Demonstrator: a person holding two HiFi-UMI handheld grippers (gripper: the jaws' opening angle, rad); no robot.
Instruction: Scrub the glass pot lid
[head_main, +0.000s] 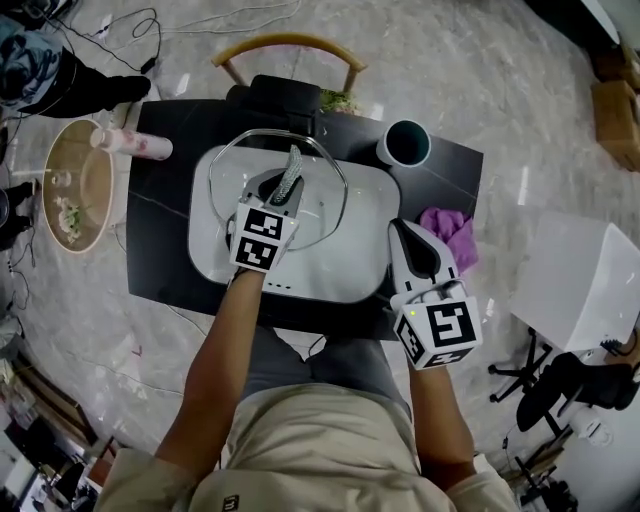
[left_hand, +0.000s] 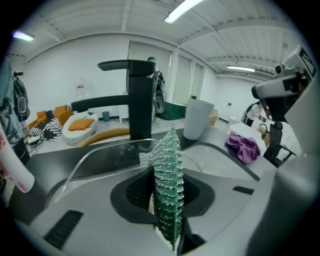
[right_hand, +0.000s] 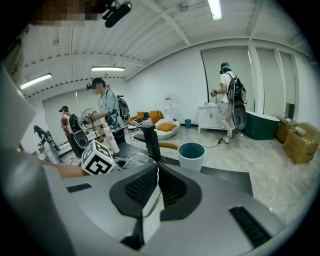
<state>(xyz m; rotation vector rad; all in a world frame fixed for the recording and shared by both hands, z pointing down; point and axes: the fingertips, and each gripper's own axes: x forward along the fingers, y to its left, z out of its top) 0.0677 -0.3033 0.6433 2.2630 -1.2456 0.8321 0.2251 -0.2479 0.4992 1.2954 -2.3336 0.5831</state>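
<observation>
The glass pot lid (head_main: 322, 205) leans in the white sink basin (head_main: 365, 265) on the black table; its rim arcs in front of the left gripper view (left_hand: 95, 155) and shows small in the right gripper view (right_hand: 131, 161). My left gripper (head_main: 281, 192) hangs over the lid's middle, shut on a silvery-green mesh scrubber (head_main: 291, 168) that stands up between its jaws (left_hand: 169, 180). My right gripper (head_main: 402, 230) sits off the basin's right edge, above the table's front right. Its jaws (right_hand: 157, 172) are shut with nothing in them.
A black faucet (head_main: 285, 95) stands behind the basin. A teal cup (head_main: 404, 143) is at the back right, a purple cloth (head_main: 452, 236) at the right, a pink bottle (head_main: 135, 145) at the back left. A wooden chair (head_main: 290, 45) lies beyond. People stand in the room (right_hand: 107, 110).
</observation>
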